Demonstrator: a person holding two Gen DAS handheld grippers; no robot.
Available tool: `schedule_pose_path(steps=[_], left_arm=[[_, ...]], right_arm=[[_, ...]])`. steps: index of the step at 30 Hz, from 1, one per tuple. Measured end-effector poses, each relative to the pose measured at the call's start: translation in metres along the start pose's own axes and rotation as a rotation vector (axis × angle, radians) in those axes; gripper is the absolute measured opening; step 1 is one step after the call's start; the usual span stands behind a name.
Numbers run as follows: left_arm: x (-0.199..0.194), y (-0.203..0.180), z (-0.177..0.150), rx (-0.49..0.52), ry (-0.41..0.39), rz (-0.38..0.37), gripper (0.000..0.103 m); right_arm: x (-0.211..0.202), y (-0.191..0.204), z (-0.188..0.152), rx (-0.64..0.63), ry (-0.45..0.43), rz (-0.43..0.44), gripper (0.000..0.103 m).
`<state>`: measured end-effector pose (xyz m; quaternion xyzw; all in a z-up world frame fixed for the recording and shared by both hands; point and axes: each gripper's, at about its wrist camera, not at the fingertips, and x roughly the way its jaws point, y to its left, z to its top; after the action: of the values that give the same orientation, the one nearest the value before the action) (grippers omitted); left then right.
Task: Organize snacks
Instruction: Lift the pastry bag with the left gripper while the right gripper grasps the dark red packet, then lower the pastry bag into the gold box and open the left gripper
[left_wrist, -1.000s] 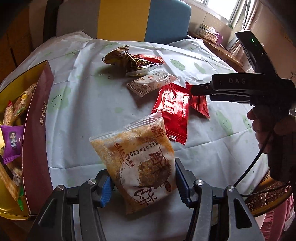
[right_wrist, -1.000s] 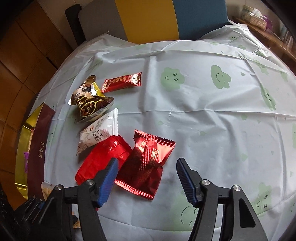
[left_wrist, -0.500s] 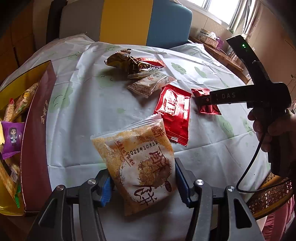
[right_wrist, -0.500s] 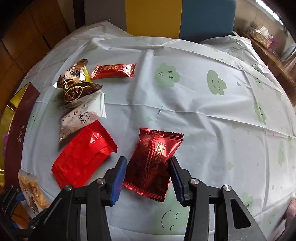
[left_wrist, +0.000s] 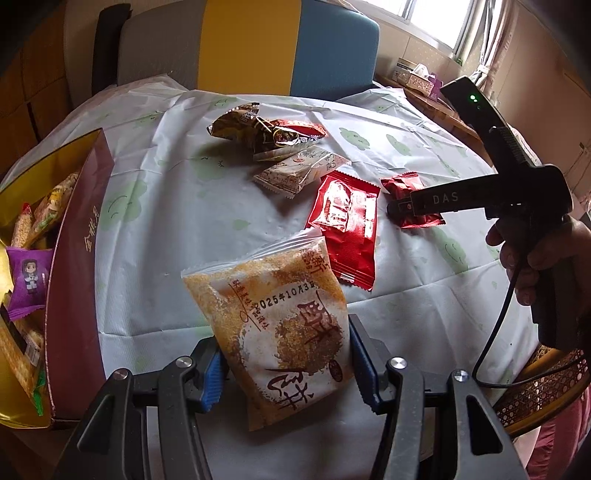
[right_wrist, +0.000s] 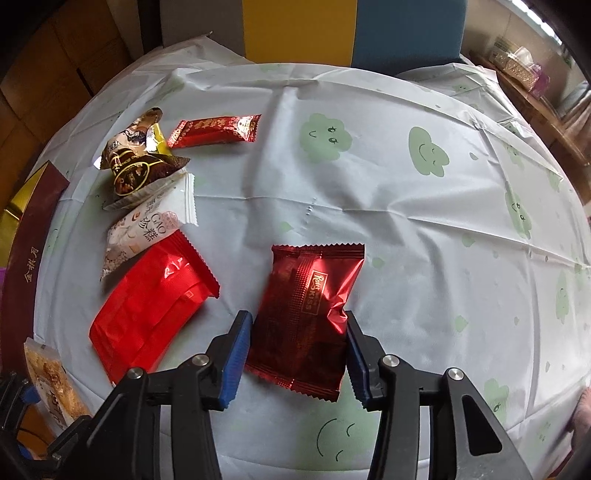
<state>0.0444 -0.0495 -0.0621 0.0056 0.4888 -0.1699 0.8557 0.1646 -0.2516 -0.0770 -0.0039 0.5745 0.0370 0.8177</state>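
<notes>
On the pale cloud-print tablecloth (right_wrist: 388, 206) my right gripper (right_wrist: 295, 354) has its blue pads against both edges of a dark red foil snack packet (right_wrist: 310, 314), its jaws having just closed onto it. My left gripper (left_wrist: 284, 363) clamps a clear orange-crumb pastry bag (left_wrist: 277, 325), lifted just beside the maroon-and-gold gift box (left_wrist: 74, 280) of snacks. A bright red wrapper (right_wrist: 151, 306), a white cake pack (right_wrist: 147, 229) and two further wrapped snacks lie between.
</notes>
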Motion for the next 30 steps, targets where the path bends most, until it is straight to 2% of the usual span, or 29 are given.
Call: schedule_pose_path(steps=[3, 7, 11, 14, 18, 23, 27, 30], left_arm=[[-0.010, -0.001, 0.003, 0.007, -0.024, -0.005, 0.058], [-0.041, 0.010, 0.013, -0.012, -0.108, -0.012, 0.058], [-0.074, 0.048, 0.023, -0.119, -0.173, 0.009, 0.058], [-0.091, 0.090, 0.025, -0.224, -0.184, 0.056, 0.058], [-0.100, 0.151, 0.015, -0.359, -0.171, 0.175, 0.058], [-0.096, 0.225, 0.001, -0.545, -0.103, 0.278, 0.058], [-0.084, 0.261, -0.005, -0.630, -0.048, 0.281, 0.058], [-0.076, 0.271, -0.008, -0.667, -0.003, 0.307, 0.058]], right_arm=[[0.002, 0.000, 0.000, -0.010, -0.004, -0.006, 0.050], [0.001, 0.005, -0.002, -0.049, -0.024, -0.034, 0.049], [0.000, 0.005, -0.002, -0.060, -0.031, -0.044, 0.049], [-0.001, 0.007, -0.003, -0.065, -0.036, -0.048, 0.049], [-0.001, 0.008, -0.003, -0.069, -0.039, -0.054, 0.048], [-0.003, 0.009, -0.005, -0.069, -0.041, -0.053, 0.048], [-0.004, 0.009, -0.005, -0.069, -0.043, -0.051, 0.048], [-0.004, 0.008, -0.005, -0.067, -0.042, -0.049, 0.048]])
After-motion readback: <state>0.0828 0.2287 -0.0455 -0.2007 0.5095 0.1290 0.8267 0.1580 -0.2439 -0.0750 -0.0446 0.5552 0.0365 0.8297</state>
